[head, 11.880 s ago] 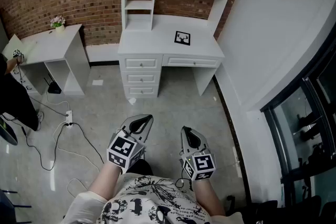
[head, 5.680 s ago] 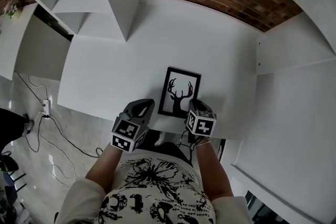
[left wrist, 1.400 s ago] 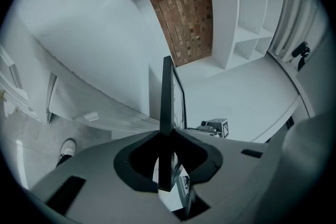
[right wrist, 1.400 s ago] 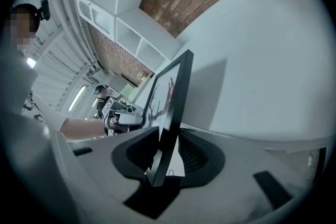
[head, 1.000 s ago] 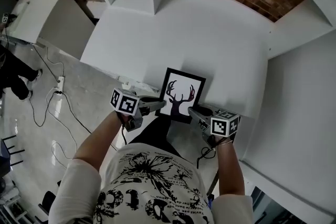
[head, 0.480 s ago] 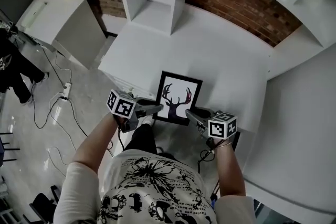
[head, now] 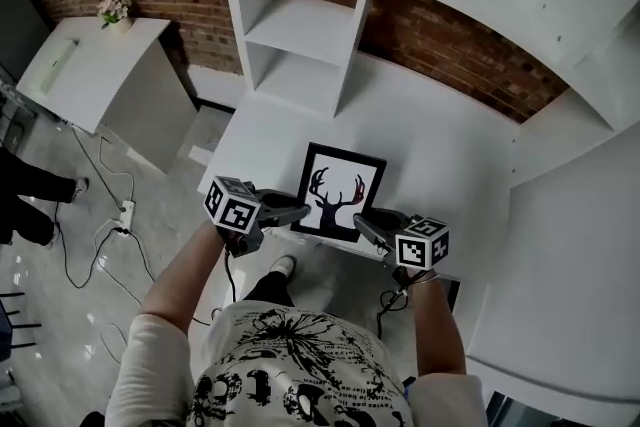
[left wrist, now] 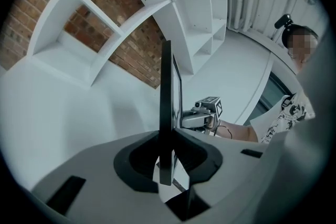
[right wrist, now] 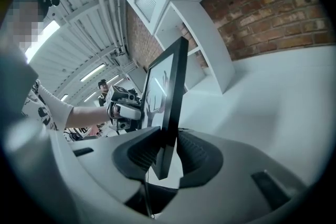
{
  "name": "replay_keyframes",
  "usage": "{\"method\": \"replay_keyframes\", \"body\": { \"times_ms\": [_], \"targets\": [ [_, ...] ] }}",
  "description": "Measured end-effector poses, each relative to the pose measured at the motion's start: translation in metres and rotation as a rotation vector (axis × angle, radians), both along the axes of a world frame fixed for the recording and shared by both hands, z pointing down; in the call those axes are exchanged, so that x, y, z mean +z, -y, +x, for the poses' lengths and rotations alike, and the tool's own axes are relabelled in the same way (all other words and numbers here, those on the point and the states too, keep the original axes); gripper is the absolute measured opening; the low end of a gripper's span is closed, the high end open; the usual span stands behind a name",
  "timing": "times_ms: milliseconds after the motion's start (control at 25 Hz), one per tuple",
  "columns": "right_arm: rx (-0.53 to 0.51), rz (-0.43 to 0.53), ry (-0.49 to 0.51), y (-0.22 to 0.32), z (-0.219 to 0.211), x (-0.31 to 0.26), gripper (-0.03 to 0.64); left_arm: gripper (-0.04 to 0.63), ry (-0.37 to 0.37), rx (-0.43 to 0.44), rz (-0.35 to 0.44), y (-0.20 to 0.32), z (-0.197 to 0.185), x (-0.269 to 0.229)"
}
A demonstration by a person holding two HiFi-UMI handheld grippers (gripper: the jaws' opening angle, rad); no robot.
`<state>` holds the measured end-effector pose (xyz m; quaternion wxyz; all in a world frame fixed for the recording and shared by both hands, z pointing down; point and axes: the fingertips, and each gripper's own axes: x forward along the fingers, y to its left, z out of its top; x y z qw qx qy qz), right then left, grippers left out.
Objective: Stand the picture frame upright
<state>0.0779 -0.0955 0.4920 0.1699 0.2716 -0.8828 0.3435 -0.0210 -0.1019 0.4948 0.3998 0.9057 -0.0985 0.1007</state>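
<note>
**Two grippers hold the picture frame**

The left gripper [head: 296,210] is pinched tight on the left side of the picture frame [head: 340,187]. The right gripper [head: 364,219] is pinched tight on its right side. The black frame has a deer picture [head: 333,200] inside it. The frame is at the front edge of the white desk [head: 445,165]. Far off, a small pot [head: 113,13] with flowers in it sits on a side table [head: 85,75].
</note>
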Motion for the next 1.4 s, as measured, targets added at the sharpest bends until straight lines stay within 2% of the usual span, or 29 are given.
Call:
{"method": "replay_keyframes", "body": {
  "times_ms": [240, 360, 560, 760, 880, 1160, 1400],
  "targets": [
    [0.065, 0.028, -0.023, -0.005, -0.007, -0.014, 0.104, 0.084, 0.002, 0.074, 0.053, 0.001, -0.006, -0.014],
    [0.104, 0.067, -0.035, -0.001, -0.007, -0.013, 0.104, 0.087, 0.0, 0.069, 0.086, 0.009, -0.007, -0.01],
    [0.152, 0.125, -0.071, 0.049, -0.006, 0.0, 0.104, 0.091, -0.013, 0.02, 0.134, 0.065, -0.007, 0.005],
    [0.139, 0.129, -0.098, 0.15, -0.005, 0.017, 0.104, 0.094, -0.018, -0.025, 0.136, 0.165, -0.006, 0.024],
    [0.148, 0.136, -0.125, 0.166, -0.003, 0.028, 0.104, 0.094, -0.007, -0.017, 0.145, 0.18, -0.005, 0.037],
    [0.186, 0.187, -0.2, 0.192, 0.008, 0.044, 0.104, 0.094, 0.052, -0.003, 0.288, 0.206, 0.006, 0.05],
    [0.218, 0.216, -0.228, 0.218, 0.011, 0.053, 0.104, 0.095, 0.058, -0.011, 0.333, 0.234, 0.008, 0.055]
  ]
}}
